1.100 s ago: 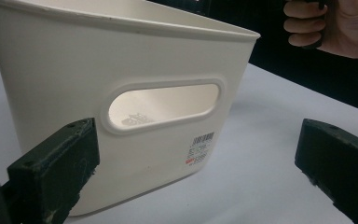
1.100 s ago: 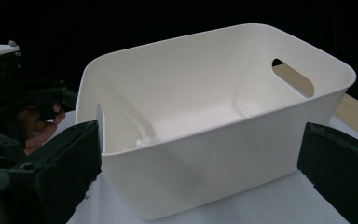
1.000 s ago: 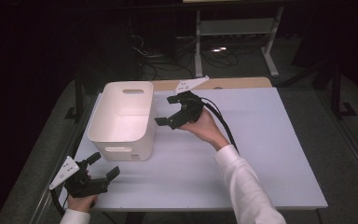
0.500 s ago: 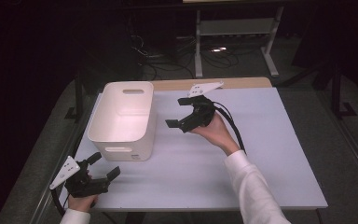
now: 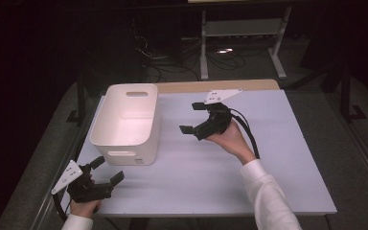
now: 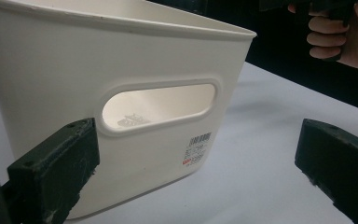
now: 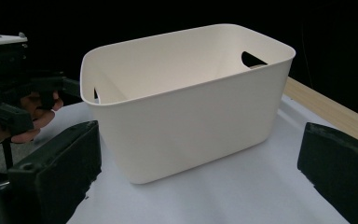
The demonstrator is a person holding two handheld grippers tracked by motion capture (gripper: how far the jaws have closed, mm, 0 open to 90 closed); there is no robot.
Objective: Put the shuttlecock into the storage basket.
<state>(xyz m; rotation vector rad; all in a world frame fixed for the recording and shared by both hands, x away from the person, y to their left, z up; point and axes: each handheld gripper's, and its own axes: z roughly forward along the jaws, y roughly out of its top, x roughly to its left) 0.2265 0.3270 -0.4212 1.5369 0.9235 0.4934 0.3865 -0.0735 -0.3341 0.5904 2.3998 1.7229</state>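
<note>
your left gripper sits at the table's near-left corner, jaws spread wide, gripping nothing, aimed at the white bin's near end with the handle slot and barcode sticker. bin stands upright at 1 o'clock from it, just beside. your right gripper hovers at the bin's 3 o'clock, jaws released, apart from it.

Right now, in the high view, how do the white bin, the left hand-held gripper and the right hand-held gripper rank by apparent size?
1. white bin, clearly largest.
2. and 3. right hand-held gripper and left hand-held gripper: they look alike, and their different distances from the camera leave the order unsure.
</note>
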